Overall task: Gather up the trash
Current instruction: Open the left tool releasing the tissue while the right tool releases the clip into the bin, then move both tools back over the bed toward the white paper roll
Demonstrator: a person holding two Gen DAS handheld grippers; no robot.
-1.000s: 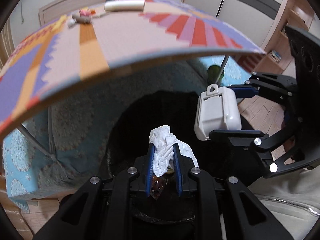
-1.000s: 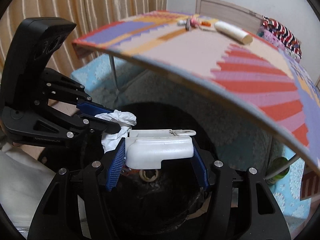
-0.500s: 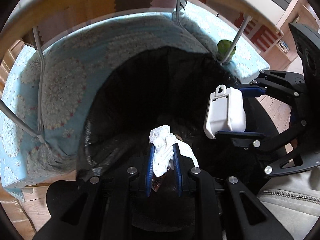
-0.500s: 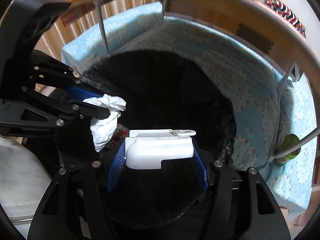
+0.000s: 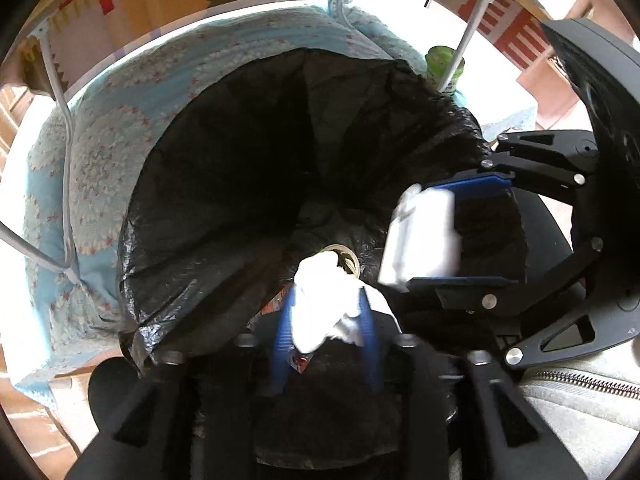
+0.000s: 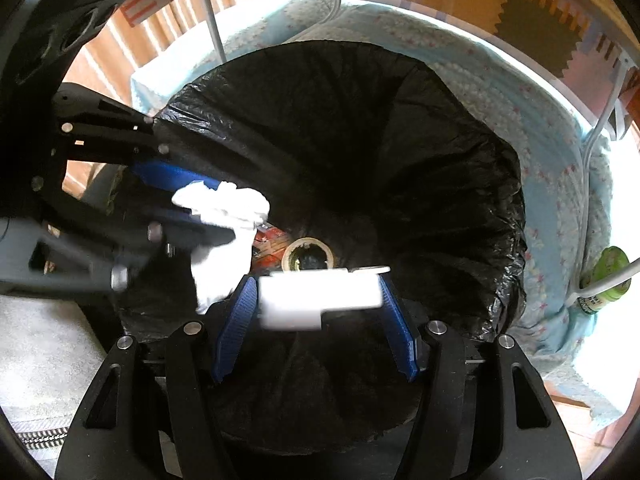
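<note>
A black trash bag (image 5: 224, 184) (image 6: 440, 184) gapes below both grippers. My left gripper (image 5: 326, 294) (image 6: 222, 208) hangs over its near rim with its jaws opening. A crumpled white tissue (image 5: 320, 304) (image 6: 224, 208) sits loosely between its blue pads (image 5: 282, 340). My right gripper (image 6: 316, 284) (image 5: 424, 234) is shut on a white plastic case (image 6: 320, 298) (image 5: 424, 236), held crosswise over the bag's mouth. Deep in the bag lie a tape roll (image 6: 306, 254) and a red wrapper (image 6: 272, 242).
The bag stands on a light blue patterned rug (image 5: 92, 168) under a table with thin white metal legs (image 5: 66, 152) (image 6: 212, 28). A green bottle (image 5: 444, 62) (image 6: 606, 276) stands by a leg. A person's grey zipped garment (image 5: 580, 404) is at the near side.
Both grippers sank from beside the tabletop to just over the bag's mouth and tilted down. The left jaws have spread apart, and the tissue now sits slack between them.
</note>
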